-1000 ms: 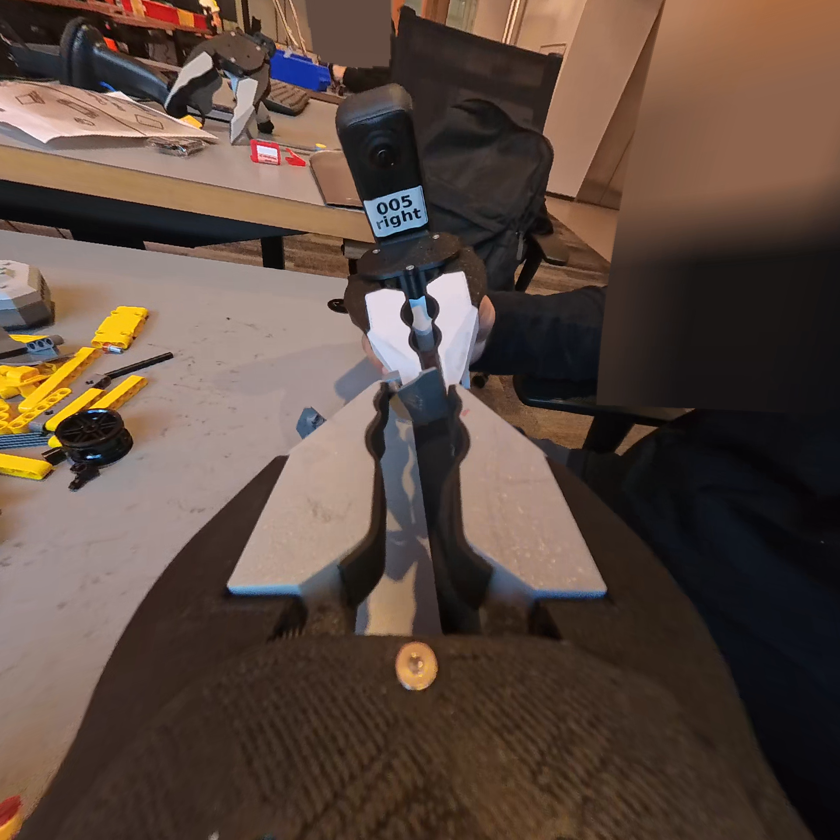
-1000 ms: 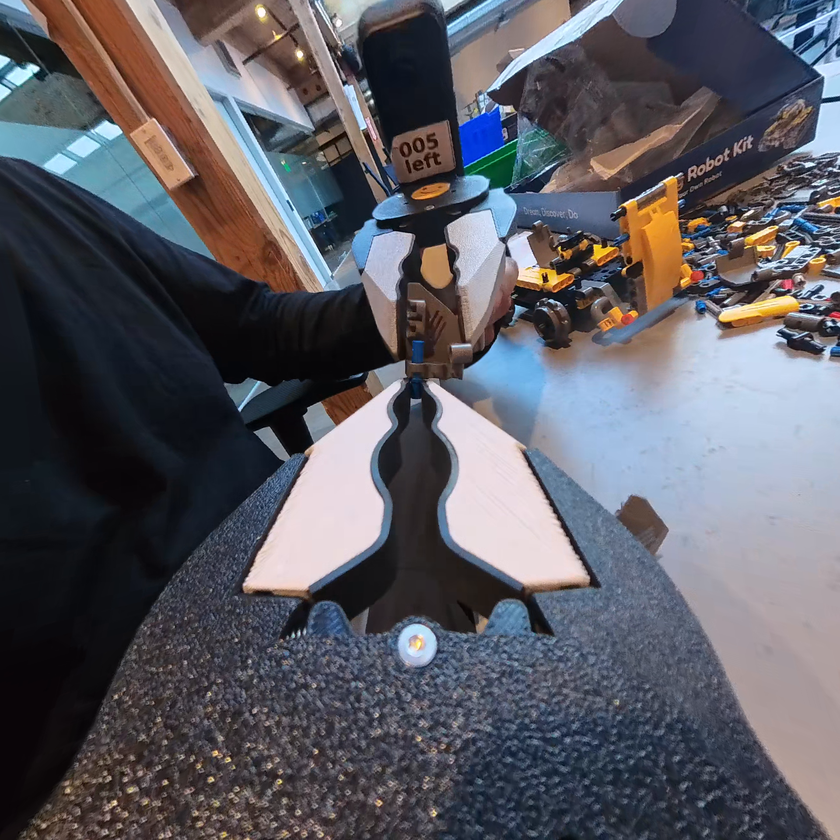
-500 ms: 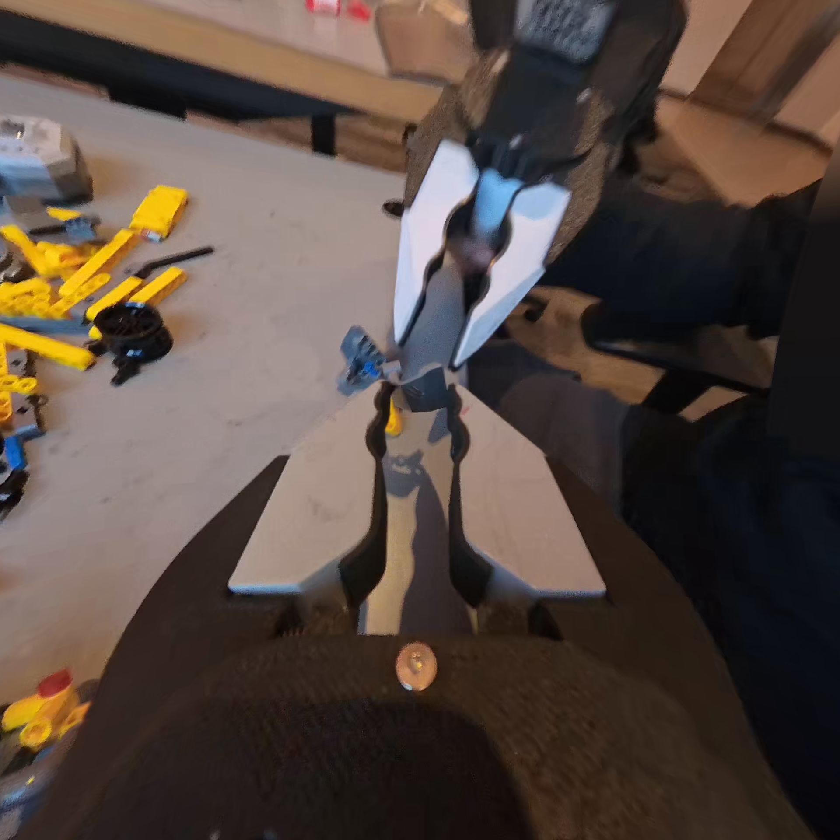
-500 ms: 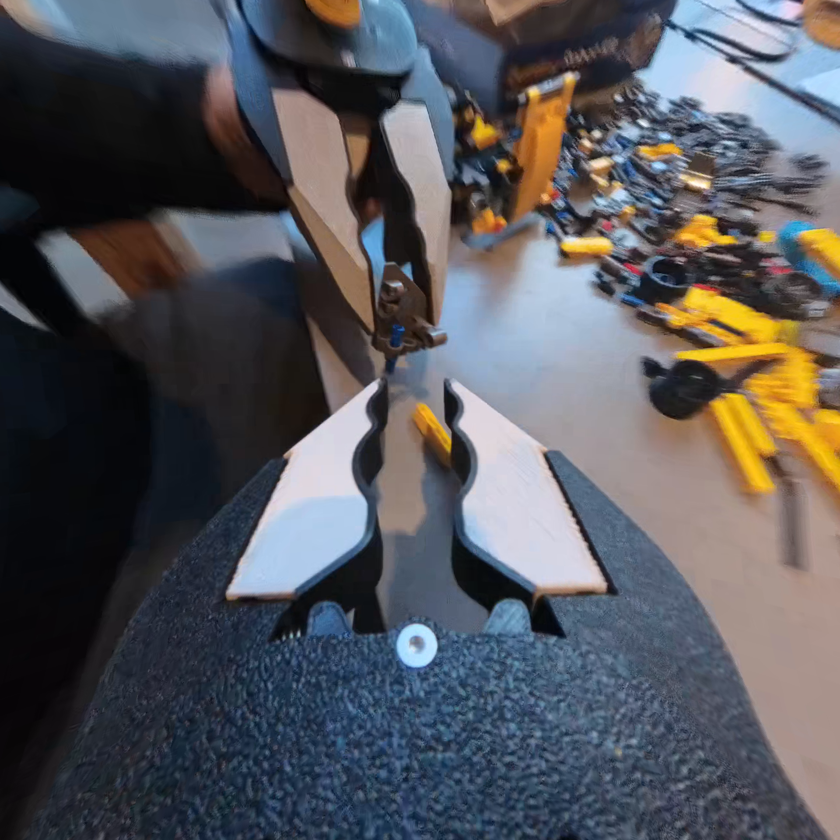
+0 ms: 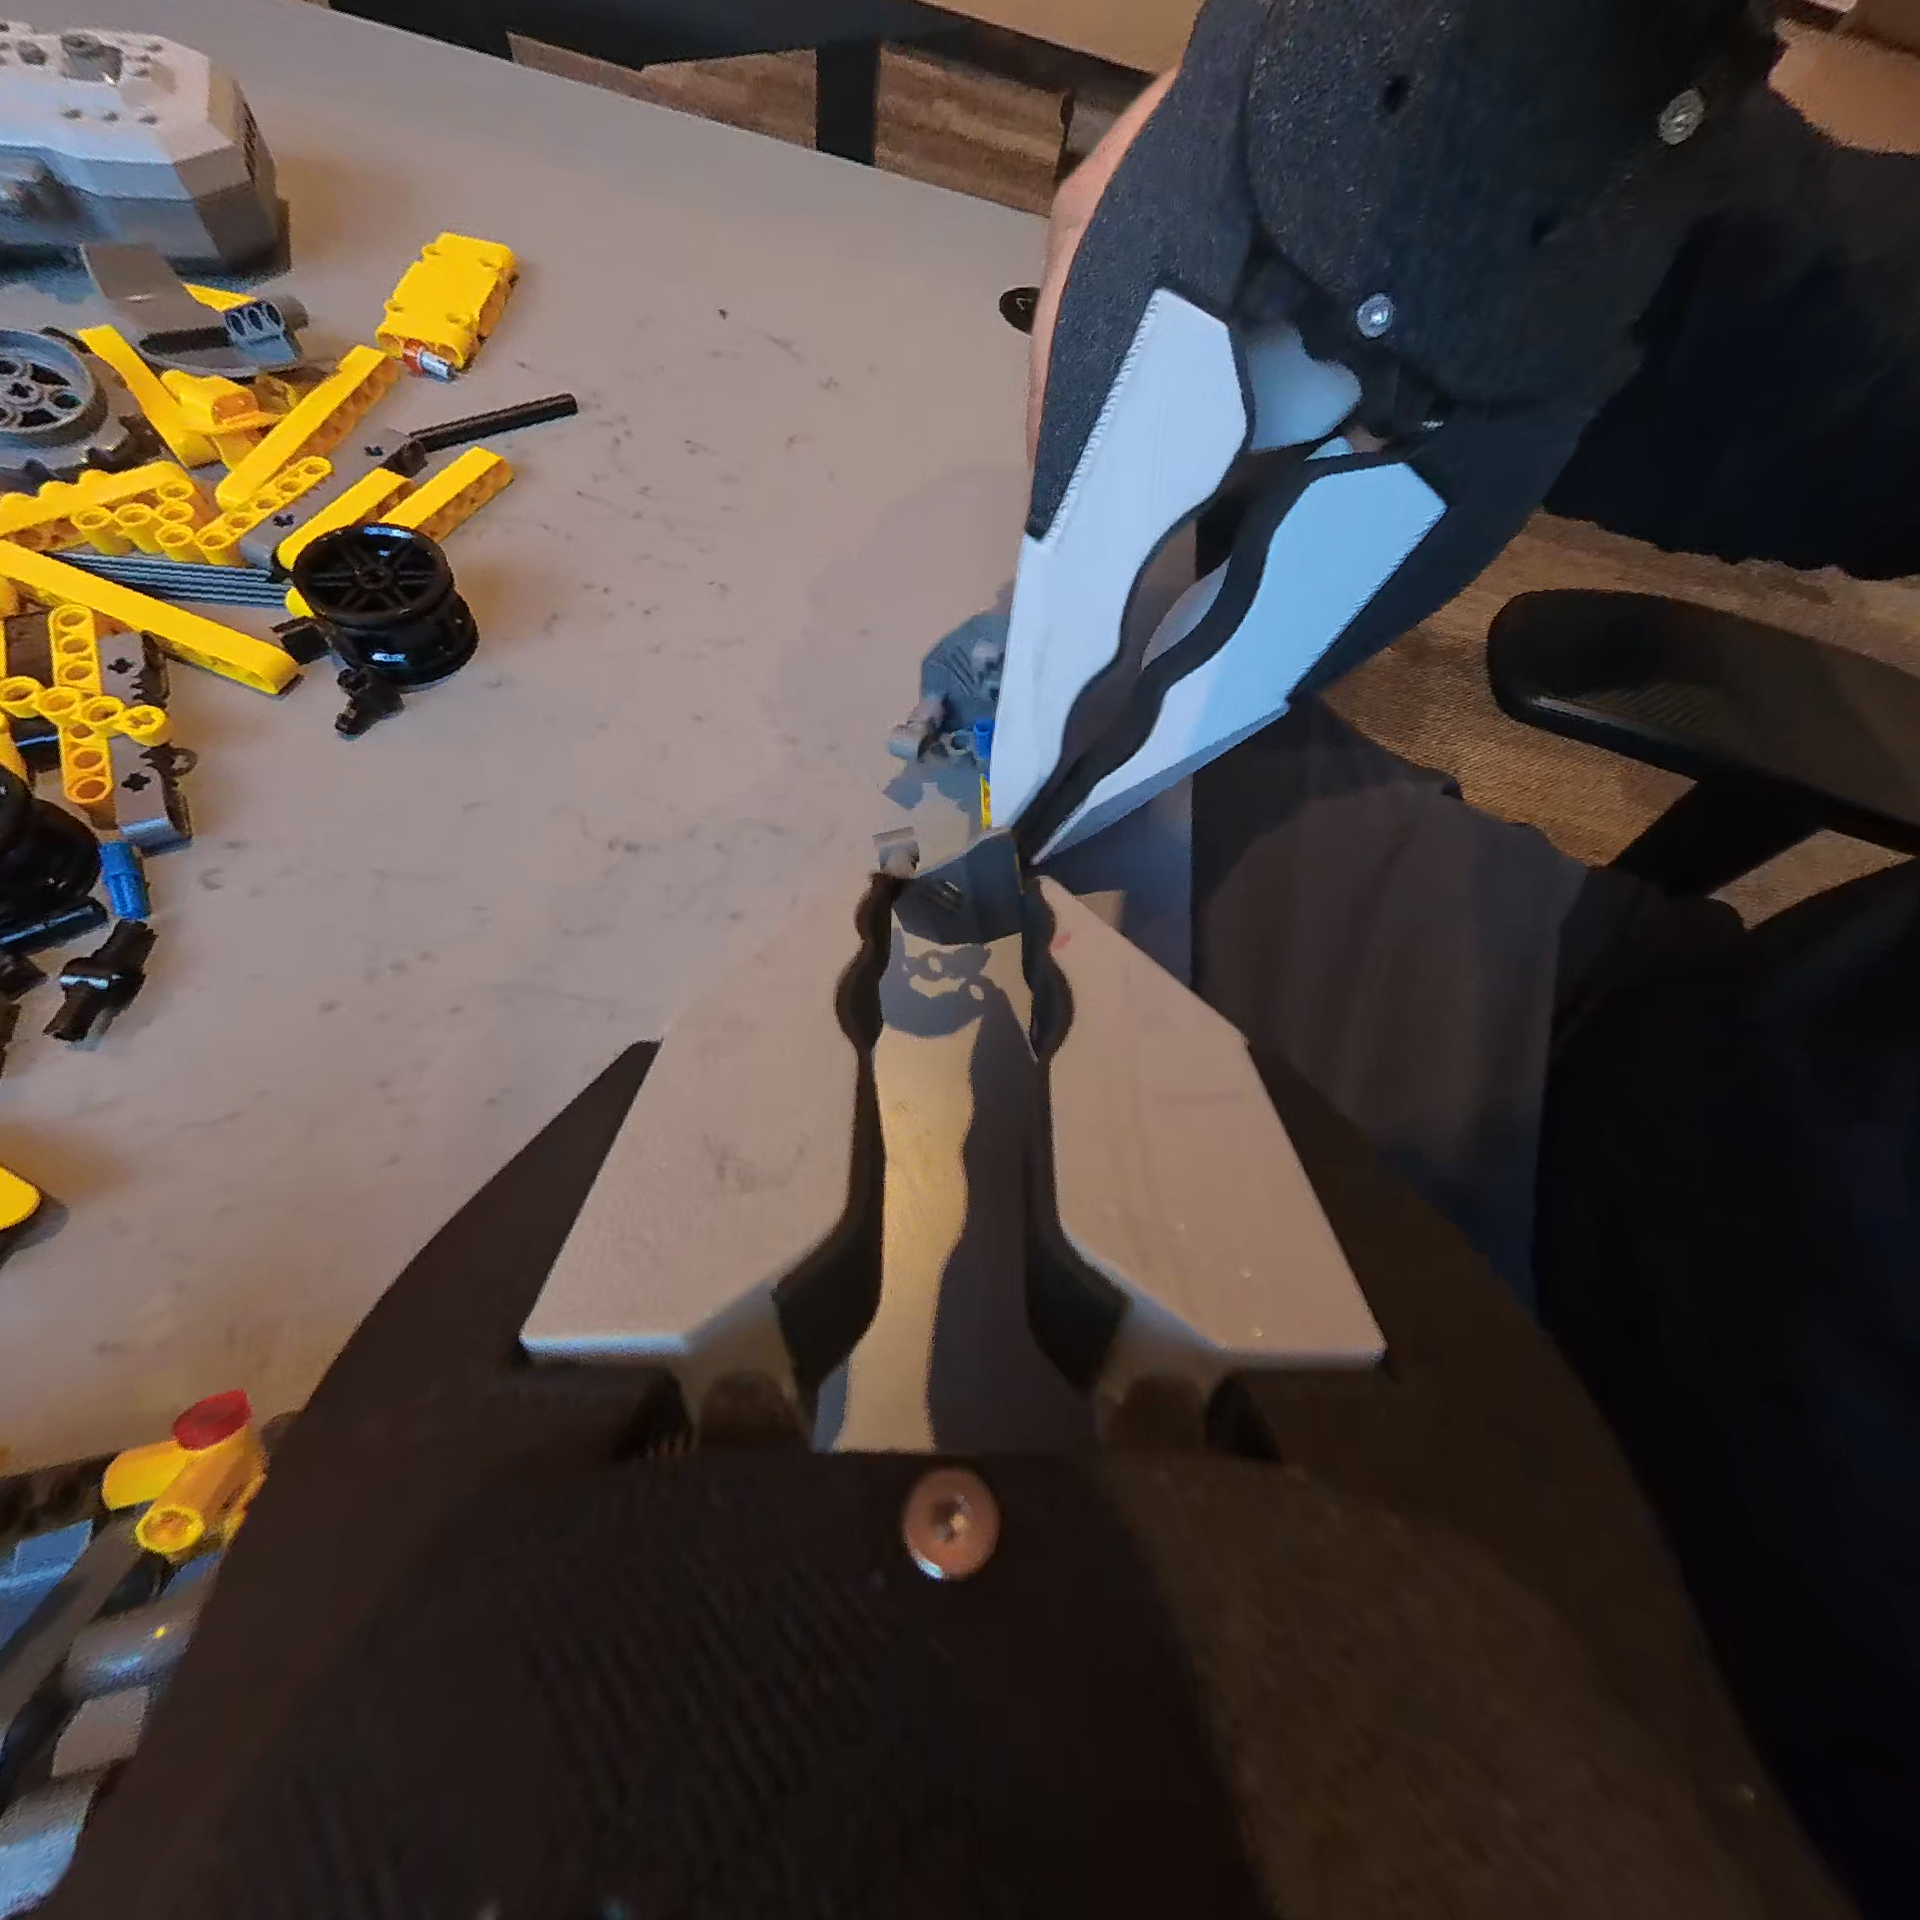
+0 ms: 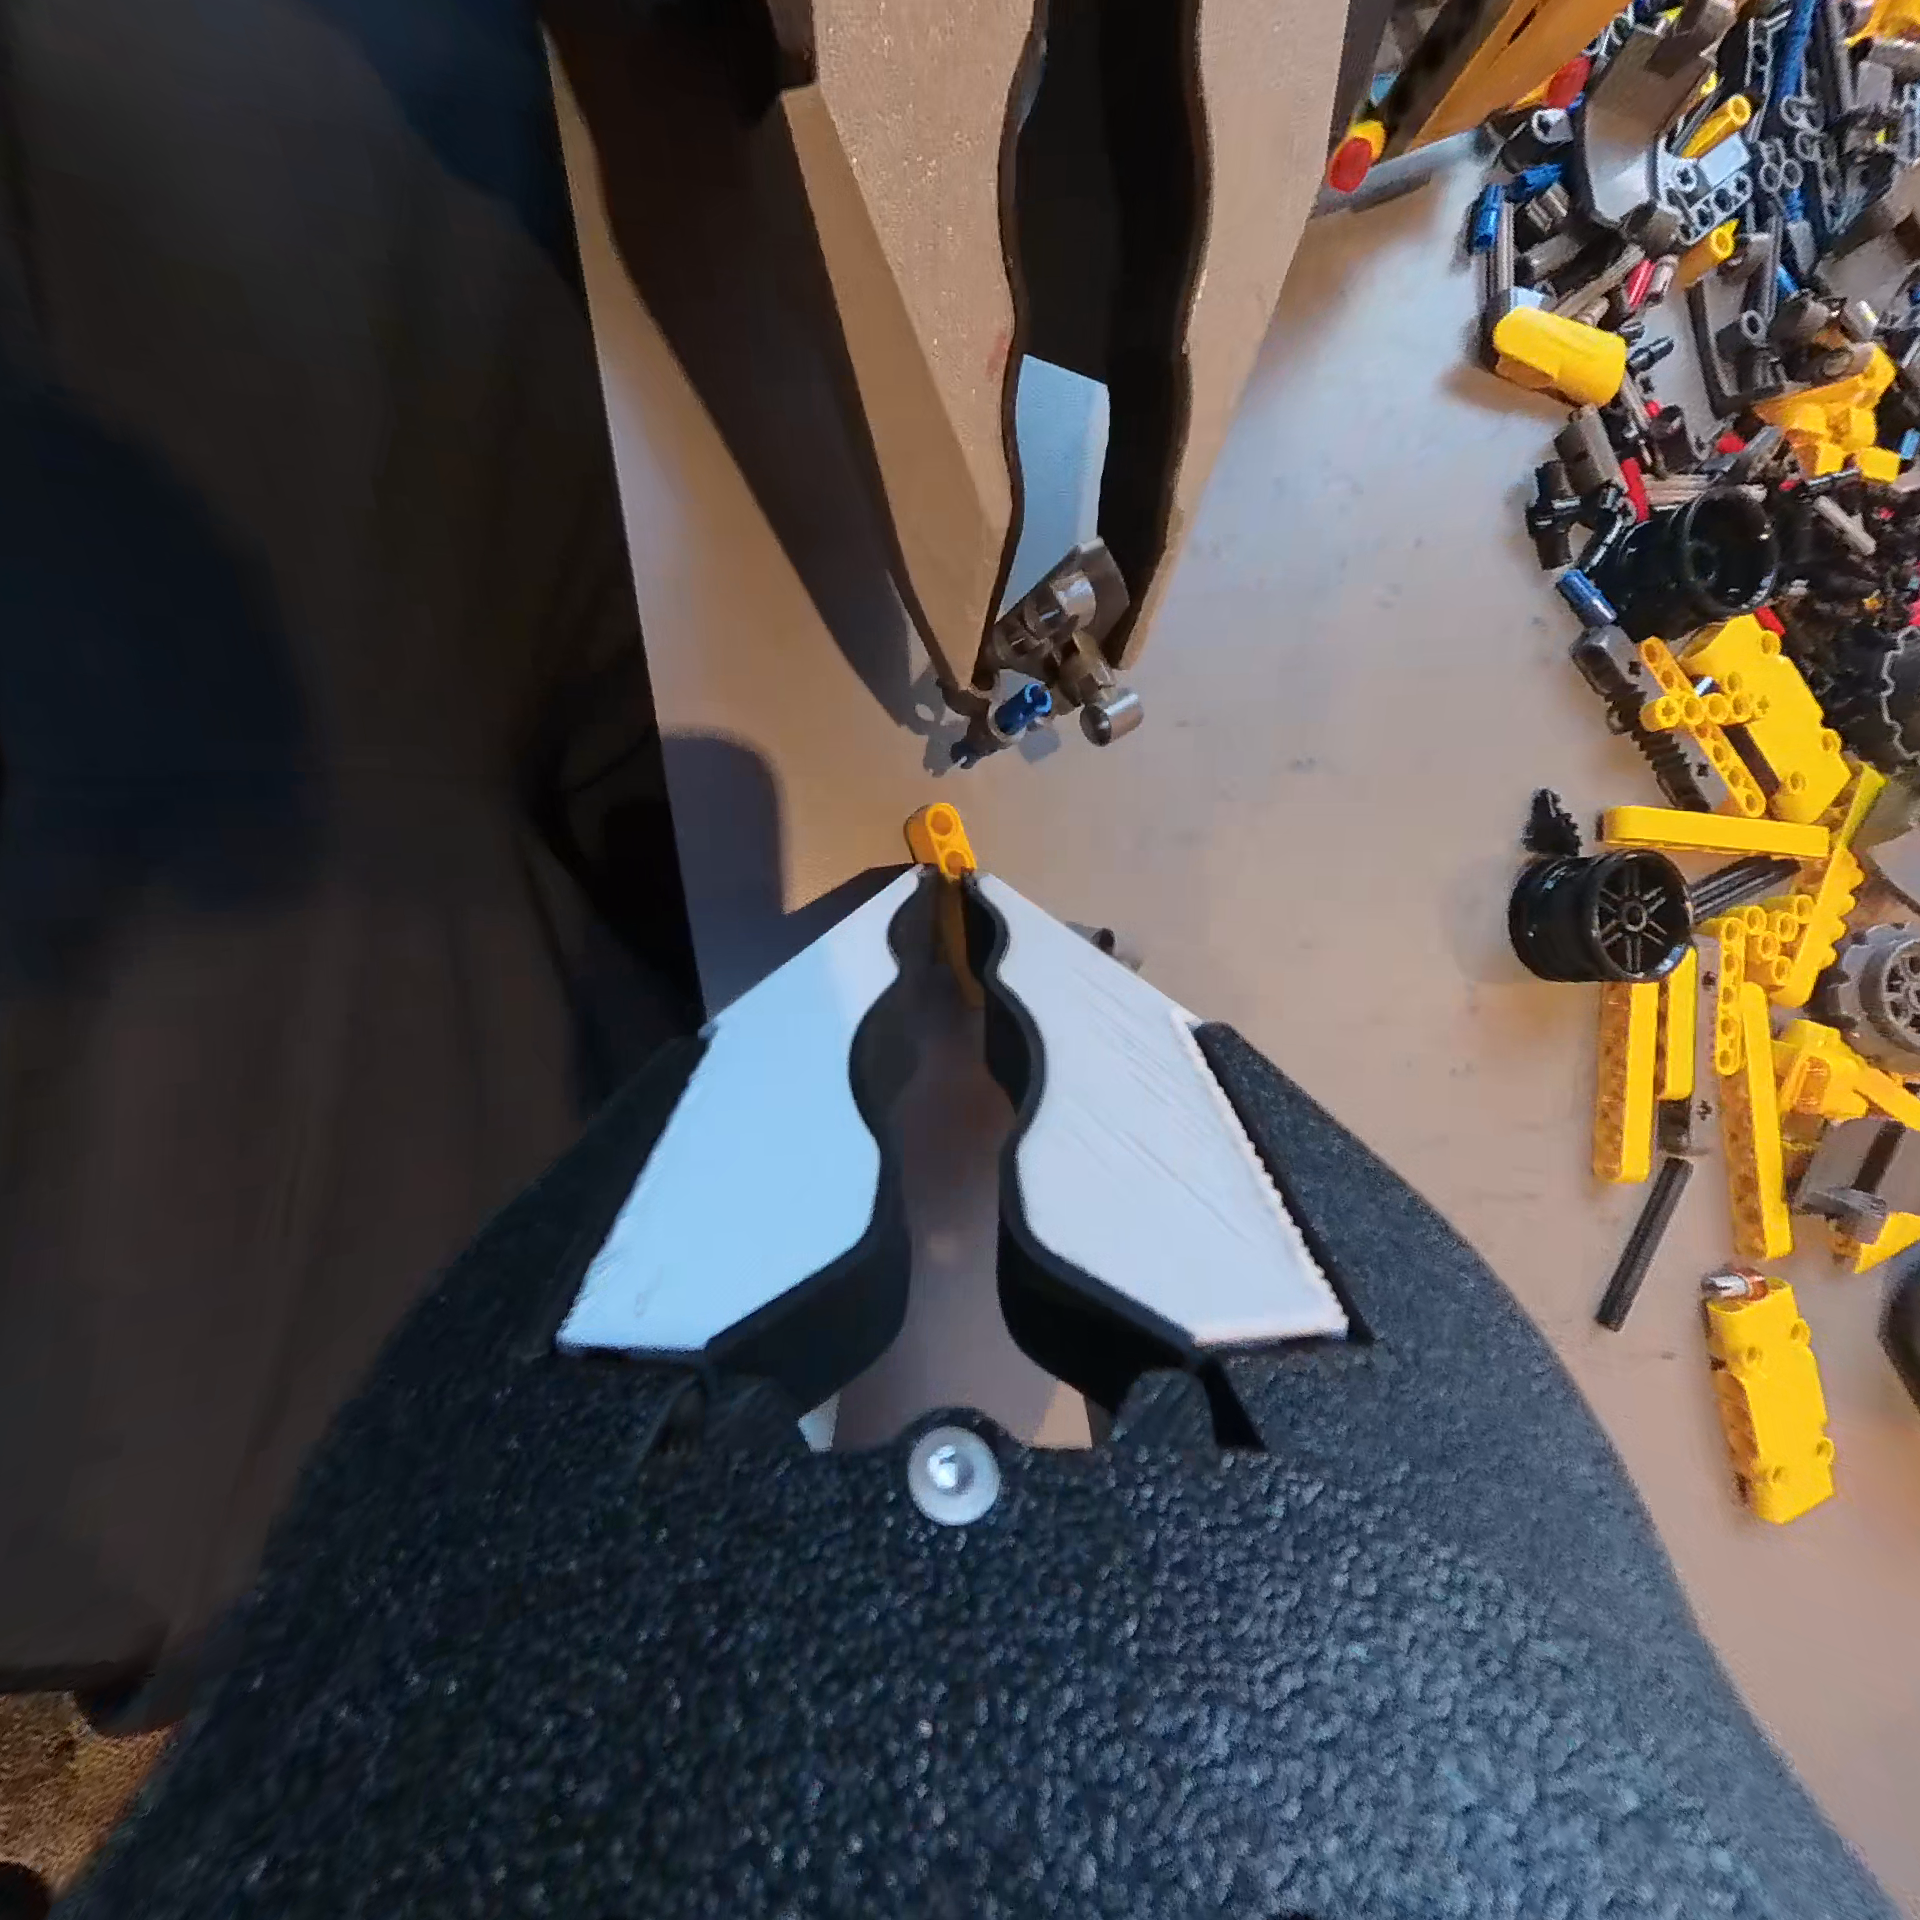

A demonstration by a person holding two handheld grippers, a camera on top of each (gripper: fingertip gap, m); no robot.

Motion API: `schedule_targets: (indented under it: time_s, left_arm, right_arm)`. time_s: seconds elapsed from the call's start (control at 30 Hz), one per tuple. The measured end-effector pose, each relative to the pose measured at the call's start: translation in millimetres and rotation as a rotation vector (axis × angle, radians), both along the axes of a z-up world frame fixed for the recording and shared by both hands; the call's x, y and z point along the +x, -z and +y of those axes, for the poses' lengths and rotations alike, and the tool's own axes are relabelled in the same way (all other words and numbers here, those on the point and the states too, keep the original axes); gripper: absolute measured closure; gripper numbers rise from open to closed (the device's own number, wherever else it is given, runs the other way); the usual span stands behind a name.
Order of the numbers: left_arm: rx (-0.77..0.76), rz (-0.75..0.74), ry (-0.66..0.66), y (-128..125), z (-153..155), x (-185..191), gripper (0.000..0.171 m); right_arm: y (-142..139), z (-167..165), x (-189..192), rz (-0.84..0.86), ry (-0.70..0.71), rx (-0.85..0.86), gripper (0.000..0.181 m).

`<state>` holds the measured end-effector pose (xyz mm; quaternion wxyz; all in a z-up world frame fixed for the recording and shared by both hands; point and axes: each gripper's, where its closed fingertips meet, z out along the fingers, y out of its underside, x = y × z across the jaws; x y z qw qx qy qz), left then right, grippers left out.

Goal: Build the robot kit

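Note:
My left gripper (image 5: 956,888) is shut on a small dark grey toy-building assembly (image 5: 961,883), held just above the table near its front edge. In the right wrist view the assembly (image 6: 1060,634) carries a blue pin (image 6: 1023,707) and sits between the left gripper's tips (image 6: 1049,660). My right gripper (image 6: 945,878) is shut on a short yellow beam (image 6: 940,836), whose end sticks out past the tips. The yellow beam is just short of the grey assembly and apart from it. In the left wrist view the right gripper (image 5: 1023,847) reaches down from the upper right.
A pile of yellow, black and grey building parts (image 6: 1714,727) covers the table (image 5: 623,831) beside the grippers, with a black wheel (image 5: 384,603) and a grey block (image 5: 114,177). A small grey piece (image 5: 951,681) lies behind the grippers. A chair armrest (image 5: 1704,675) is off the table edge. Tip to tip, the grippers are about 4 cm apart. It is some 12 cm from my left tips to the black wheel (image 5: 384,603). Look for it in the right wrist view (image 6: 1608,889) too.
Both grippers have tilted down towards the table. My right gripper opened over the yellow beam lying on the table and has shut on it. My left gripper has kept the grey assembly.

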<state>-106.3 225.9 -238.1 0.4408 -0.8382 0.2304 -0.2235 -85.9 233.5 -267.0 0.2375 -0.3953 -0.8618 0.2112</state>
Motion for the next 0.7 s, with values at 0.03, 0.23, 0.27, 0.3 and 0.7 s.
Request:
schedule_targets:
  time_s: [0.03,0.23,0.27,0.3,0.7]
  left_arm:
    - [0.003,0.001,0.001,0,-1,0,0.149]
    - [0.001,0.011,0.015,1,-2,2,0.148]
    - [0.001,0.013,0.015,1,-3,2,0.148]
    - [0.001,0.012,0.014,1,-3,1,0.148]
    - [0.012,0.028,0.017,1,-8,9,0.148]
  right_arm:
    - [0,0,1,0.001,0.008,-0.004,0.177]
    - [1,-7,6,0.036,0.032,0.048,0.171]
    - [2,-11,8,0.036,0.032,0.037,0.169]
    - [2,-12,9,0.038,0.038,0.028,0.168]
    - [-15,-2,13,0.075,0.02,0.102,0.163]
